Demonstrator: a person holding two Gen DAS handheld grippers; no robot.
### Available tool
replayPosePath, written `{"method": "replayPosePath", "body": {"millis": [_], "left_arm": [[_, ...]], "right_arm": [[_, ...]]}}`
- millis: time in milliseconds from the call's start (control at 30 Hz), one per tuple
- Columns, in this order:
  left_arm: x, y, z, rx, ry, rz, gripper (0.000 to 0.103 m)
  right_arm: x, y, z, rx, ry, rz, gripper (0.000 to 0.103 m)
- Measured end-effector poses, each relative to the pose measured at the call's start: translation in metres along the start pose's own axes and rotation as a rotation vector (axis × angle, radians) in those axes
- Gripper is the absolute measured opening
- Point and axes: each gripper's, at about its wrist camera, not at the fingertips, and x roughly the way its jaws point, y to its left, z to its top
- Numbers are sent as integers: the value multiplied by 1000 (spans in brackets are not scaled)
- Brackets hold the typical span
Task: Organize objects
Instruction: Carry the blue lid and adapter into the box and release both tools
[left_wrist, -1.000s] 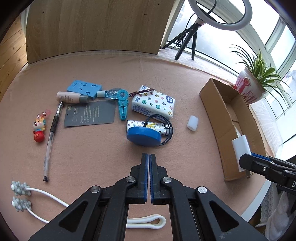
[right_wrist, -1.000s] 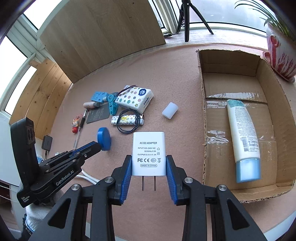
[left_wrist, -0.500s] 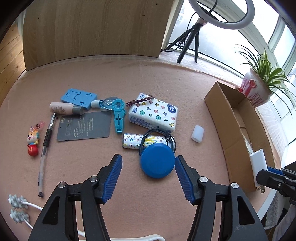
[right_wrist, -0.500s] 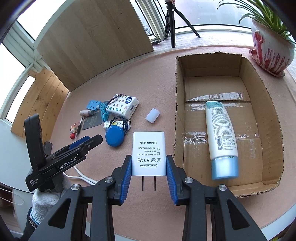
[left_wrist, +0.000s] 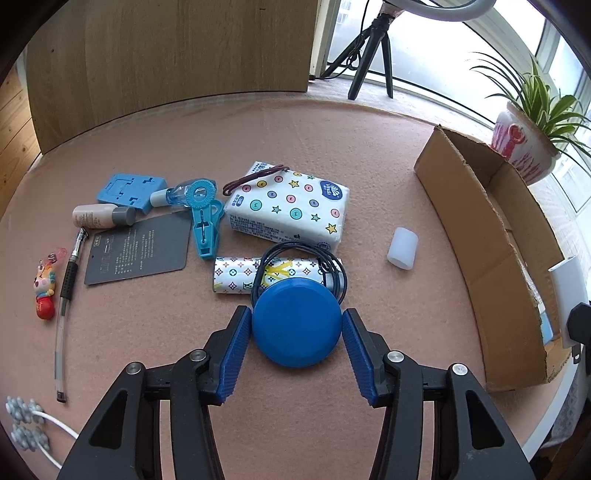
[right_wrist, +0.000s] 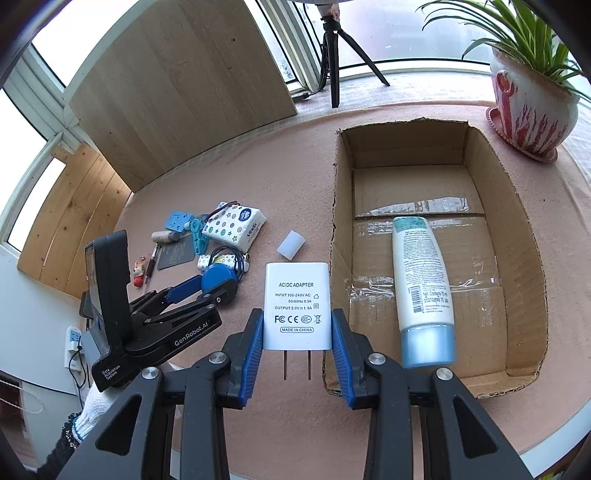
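A pink felt-covered desk (left_wrist: 332, 122) stood by a bright window, with a wooden board leaning behind it and a potted plant (right_wrist: 528, 107) on the sill side. Nearest in the left view, the left tongs (left_wrist: 295, 332) straddled a blue round disc (left_wrist: 296, 322), their jaws closing around it with the pads just beside its rim and not yet clearly pressing. A second earlier those jaws had been pressed together short of the disc; since then they had sprung apart and dropped around it, so the pick-up of the disc looked to be the step in hand. In the right view, the right tongs (right_wrist: 296, 338) pinched a white adapter (right_wrist: 296, 306) by its sides, prongs pointing back toward the camera, held above the desk just beside the near corner of the cardboard box (right_wrist: 334, 236) (it had drifted closer to the box over that second, its grip unchanged).

Just beyond the disc lay a patterned tube (left_wrist: 236, 275) with a black cable (left_wrist: 334, 273) looped over it, then a tissue pack (left_wrist: 291, 206), a blue clip (left_wrist: 203, 229), a dark card (left_wrist: 138, 247) and a pen (left_wrist: 66, 288). A small white cap (left_wrist: 402, 249) sat alone between the clutter and the box. Inside the box a lotion tube (right_wrist: 423, 288) already lay flat. Most items were still out, so the sorting seemed early.
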Motion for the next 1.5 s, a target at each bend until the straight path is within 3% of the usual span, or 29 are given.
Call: {"method": "replayPosePath", "body": {"millis": [433,800,1067,1267,1300,1333,1400,1467,1500], "left_arm": [[-37,7,12,-55,-50,-58,54],[-51,-76,61,79,-120,-162,54],[-36,-149,79,164,-111,-222,54],[-28,-172,84,166,-104,-240,55],[-29,-173,84,163,-104,-241,56],[-29,-172,84,159,-106,-240,64],[-33,-169,84,149,-123,-243,70],[-36,-163,83,141,-127,-235,70],[-36,-160,83,134,-127,-232,70]], "right_arm": [[-12,-22,13,14,-51,-45,32],[-24,-69,19,72,-67,-122,32],[-21,-92,18,76,-60,-162,32],[-15,-103,16,81,-44,-166,32],[-15,-105,16,82,-42,-167,32],[-15,-106,16,82,-45,-166,32],[-16,-108,17,78,-53,-155,36],[-16,-108,18,70,-51,-151,59],[-17,-106,18,62,-59,-158,61]]}}
